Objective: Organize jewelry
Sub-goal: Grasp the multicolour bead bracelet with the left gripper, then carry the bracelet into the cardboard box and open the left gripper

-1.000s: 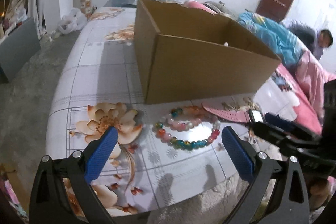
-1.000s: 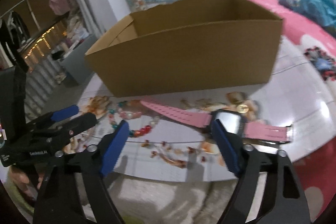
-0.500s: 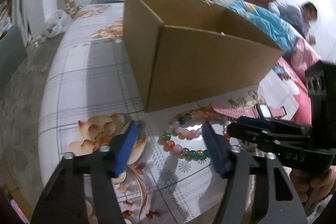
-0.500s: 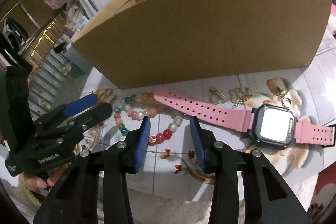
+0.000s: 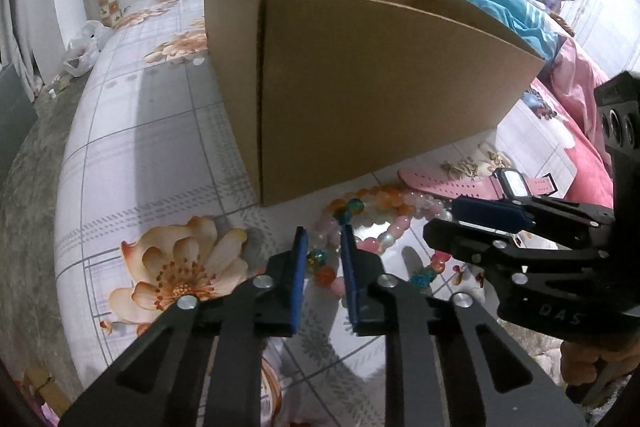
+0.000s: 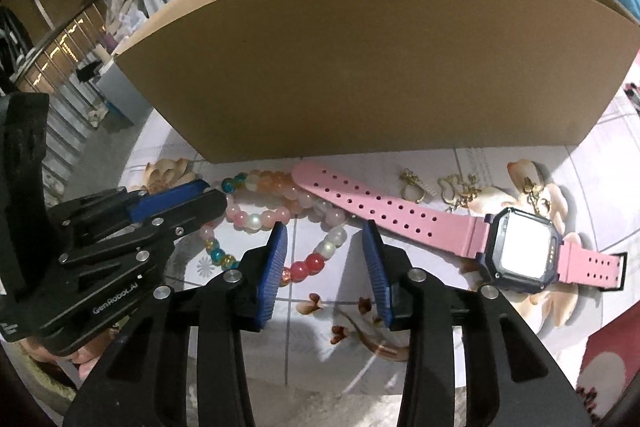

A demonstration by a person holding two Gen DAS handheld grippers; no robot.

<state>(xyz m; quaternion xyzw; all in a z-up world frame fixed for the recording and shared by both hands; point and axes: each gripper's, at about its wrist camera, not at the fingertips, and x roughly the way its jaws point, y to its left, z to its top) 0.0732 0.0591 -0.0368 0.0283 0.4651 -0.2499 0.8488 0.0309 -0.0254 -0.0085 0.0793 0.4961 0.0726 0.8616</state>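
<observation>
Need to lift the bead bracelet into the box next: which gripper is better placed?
Left. The left gripper already straddles beads of the bead bracelet, jaws narrowed. The right gripper brackets its other side, jaws wider.

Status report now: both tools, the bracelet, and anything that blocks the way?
Left tool narrowed around bead bracelet, beads between pads. Right tool open over bracelet's other side. Pink watch strap overlaps bracelet.

Bead bracelet [image 6: 280,215] touching pink watch [image 6: 460,231].
</observation>
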